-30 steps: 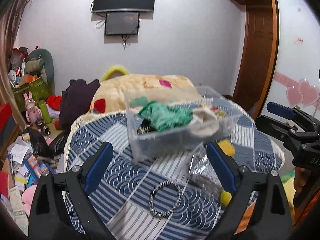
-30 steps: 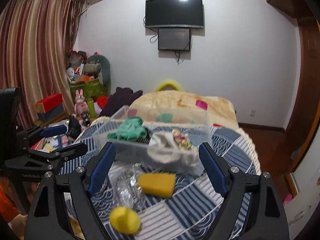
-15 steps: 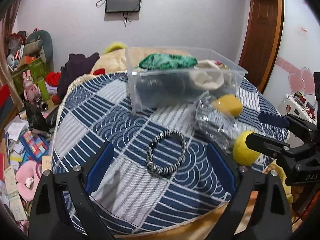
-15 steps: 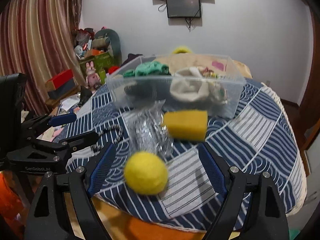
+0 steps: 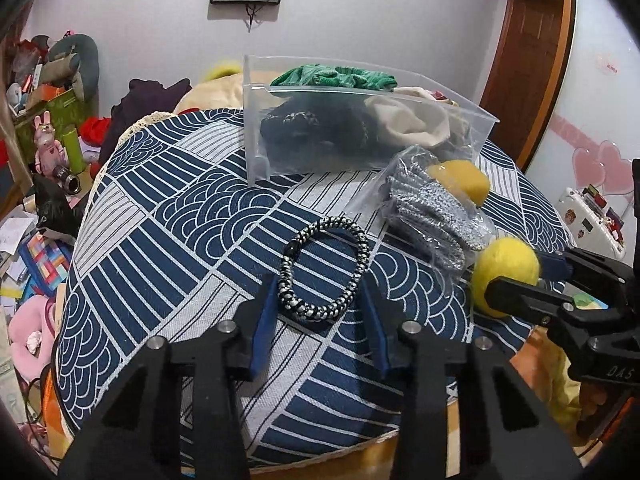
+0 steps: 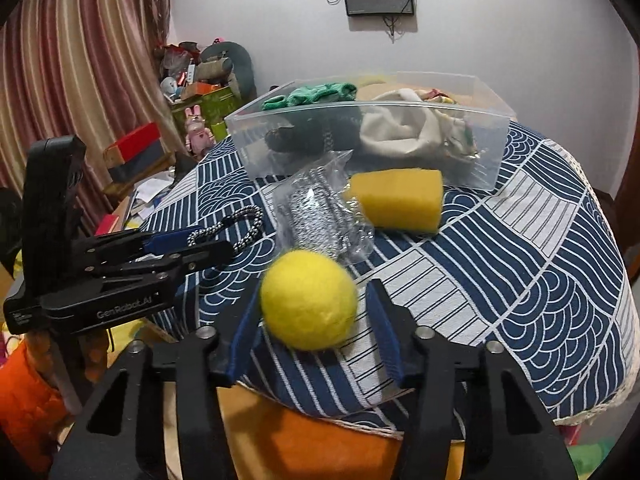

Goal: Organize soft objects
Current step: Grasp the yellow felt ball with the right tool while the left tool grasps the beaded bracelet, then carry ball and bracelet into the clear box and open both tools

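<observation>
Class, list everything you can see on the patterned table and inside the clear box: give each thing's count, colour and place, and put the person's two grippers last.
tablecloth: one, navy and white, over the table.
clear box: one, transparent, far side.
green knit: one, green, in the box, left.
cream cloth: one, cream, in the box, right.
yellow sponge: one, yellow, before the box.
silver mesh bag: one, silver, left of the sponge.
braided loop: one, black-white, between the left gripper's fingers.
yellow ball: one, yellow, between the right gripper's fingers.
left gripper: open.
right gripper: open.
</observation>
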`<move>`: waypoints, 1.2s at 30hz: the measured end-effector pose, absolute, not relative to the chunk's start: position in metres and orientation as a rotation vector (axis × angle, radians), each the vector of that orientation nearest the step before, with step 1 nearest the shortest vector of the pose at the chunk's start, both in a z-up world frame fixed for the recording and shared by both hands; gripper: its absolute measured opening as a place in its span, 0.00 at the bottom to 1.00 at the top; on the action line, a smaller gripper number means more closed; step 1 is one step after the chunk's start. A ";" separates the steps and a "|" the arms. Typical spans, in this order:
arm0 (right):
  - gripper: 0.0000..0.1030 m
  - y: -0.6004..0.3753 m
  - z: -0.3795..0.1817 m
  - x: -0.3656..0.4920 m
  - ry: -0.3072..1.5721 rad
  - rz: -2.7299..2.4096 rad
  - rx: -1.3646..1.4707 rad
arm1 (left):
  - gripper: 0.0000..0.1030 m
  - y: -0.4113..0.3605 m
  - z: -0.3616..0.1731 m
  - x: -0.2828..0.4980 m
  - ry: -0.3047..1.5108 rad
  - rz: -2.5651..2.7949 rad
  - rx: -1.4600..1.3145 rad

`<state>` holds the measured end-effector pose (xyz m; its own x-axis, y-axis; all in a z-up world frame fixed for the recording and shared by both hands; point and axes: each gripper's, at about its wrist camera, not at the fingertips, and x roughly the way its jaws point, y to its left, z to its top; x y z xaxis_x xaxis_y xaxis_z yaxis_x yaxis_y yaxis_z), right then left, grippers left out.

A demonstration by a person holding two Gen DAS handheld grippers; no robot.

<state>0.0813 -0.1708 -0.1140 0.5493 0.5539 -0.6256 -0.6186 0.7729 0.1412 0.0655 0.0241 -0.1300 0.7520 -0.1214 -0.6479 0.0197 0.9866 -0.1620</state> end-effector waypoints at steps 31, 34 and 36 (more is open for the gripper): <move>0.39 -0.201 -0.046 0.108 0.478 0.539 -0.058 | 0.05 0.035 -0.053 0.068 0.480 -0.106 -0.104; 0.39 -0.200 -0.036 0.116 0.452 0.526 -0.062 | 0.05 0.032 -0.042 0.077 0.453 -0.107 -0.074; 0.39 -0.200 -0.030 0.121 0.434 0.515 -0.062 | 0.05 0.030 -0.036 0.084 0.446 -0.112 -0.062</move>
